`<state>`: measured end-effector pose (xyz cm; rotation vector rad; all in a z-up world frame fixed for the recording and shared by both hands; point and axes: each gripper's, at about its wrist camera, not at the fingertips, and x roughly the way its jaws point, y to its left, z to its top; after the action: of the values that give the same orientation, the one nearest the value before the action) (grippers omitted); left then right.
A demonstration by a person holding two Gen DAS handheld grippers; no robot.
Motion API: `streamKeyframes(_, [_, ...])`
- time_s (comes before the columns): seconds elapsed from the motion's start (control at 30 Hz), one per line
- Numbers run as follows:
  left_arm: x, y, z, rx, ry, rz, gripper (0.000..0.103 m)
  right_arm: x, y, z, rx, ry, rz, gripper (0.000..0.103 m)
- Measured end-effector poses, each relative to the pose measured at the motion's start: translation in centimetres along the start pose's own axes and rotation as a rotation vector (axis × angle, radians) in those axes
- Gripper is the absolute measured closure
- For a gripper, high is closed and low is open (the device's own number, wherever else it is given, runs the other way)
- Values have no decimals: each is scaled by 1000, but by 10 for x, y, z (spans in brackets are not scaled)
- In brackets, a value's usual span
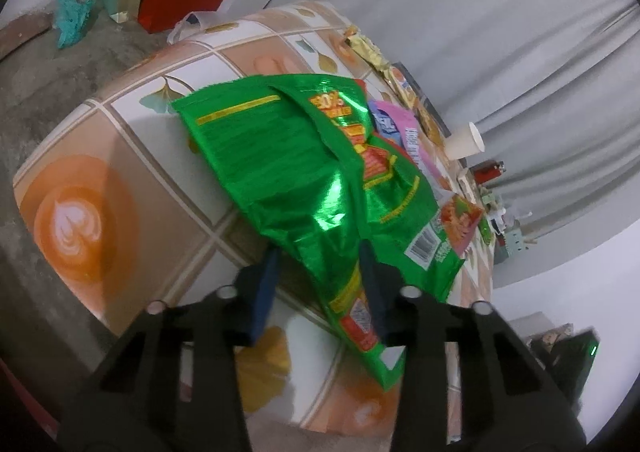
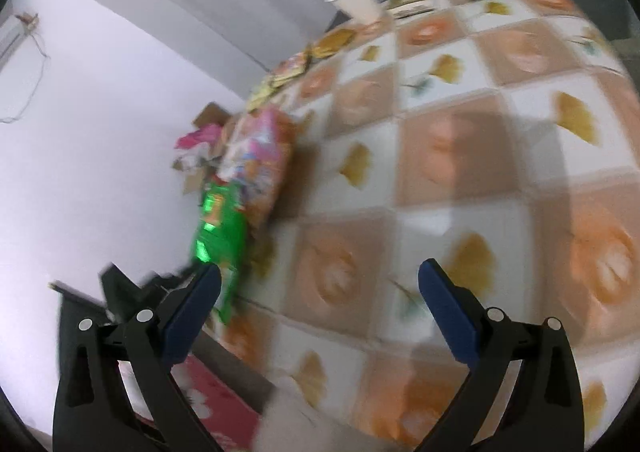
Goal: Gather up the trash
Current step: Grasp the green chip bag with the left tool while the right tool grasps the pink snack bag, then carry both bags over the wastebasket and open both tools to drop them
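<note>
the left claw [image 1: 320,280] is narrowed onto the lower end of the green snack bag [image 1: 304,172], which lies on the desk [image 1: 100,156], long axis running away from the claw. the right claw [image 2: 320,308] gapes wide, empty. a paper cup [image 2: 356,0] stands upright, contents unseen.

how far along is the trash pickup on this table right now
Nothing visibly collected yet. In hand: the left tongs have the green snack bag between their pads. Right tongs are open and empty. Left: the pink wrapper, paper cup and small wrappers along the table edge.
</note>
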<state>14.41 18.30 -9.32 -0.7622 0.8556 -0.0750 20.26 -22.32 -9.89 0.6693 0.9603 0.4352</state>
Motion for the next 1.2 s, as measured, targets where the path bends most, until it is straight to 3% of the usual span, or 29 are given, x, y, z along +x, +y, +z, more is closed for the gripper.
streamKeyframes(0.1, [0,2,1,7,1,4,79,27,8,24,7,14,38,7])
streamKeyframes(0.37, [4,1,6,46,2,-13,87,98,19,58,32,64,19,14])
streamKeyframes(0.57, [5,-9,9,115,-11,-20,91,121,23,60,22,59,-16,33])
streamKeyframes(0.67, [4,-15,10,147,-17,-22,93,127,20,62,29,69,-22,57])
streamKeyframes(0.8, [2,-25,10,184,-26,-32,95,116,15,58,22,52,-43,86])
streamKeyframes(1.0, [0,-39,7,220,-29,-63,96,71,11,56,-22,-41,-92,93])
streamKeyframes(1.2, [-7,-57,4,251,-34,-108,97,10,-12,46,40,-146,-101,96])
